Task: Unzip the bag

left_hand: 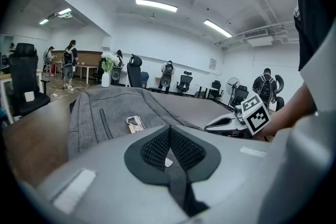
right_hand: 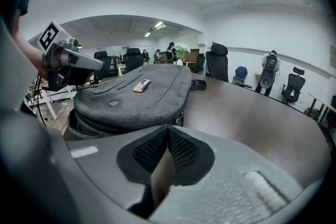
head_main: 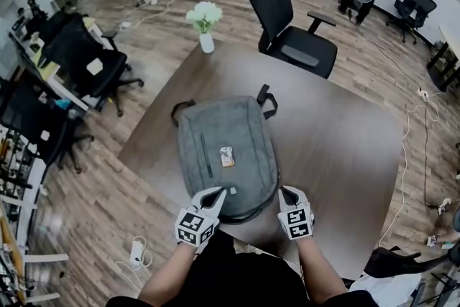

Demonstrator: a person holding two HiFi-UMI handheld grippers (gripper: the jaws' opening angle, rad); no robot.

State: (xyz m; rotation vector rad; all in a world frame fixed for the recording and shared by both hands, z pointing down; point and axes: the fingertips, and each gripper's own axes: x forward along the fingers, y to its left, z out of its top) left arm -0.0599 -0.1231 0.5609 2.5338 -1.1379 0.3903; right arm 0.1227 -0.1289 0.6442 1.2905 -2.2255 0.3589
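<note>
Hovering at the near end of the bag [head_main: 226, 147] with left gripper [head_main: 215, 193] and right gripper [head_main: 287, 192] both closed and empty, the zipper [right_hand: 179, 117] apparently not yet opened.

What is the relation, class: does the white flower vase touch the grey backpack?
Apart. The head view shows the vase at the far edge of the table, with bare wood between it and the backpack.

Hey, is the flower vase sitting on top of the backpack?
No, the flower vase stands at the far corner of the table, well apart from the backpack.
</note>
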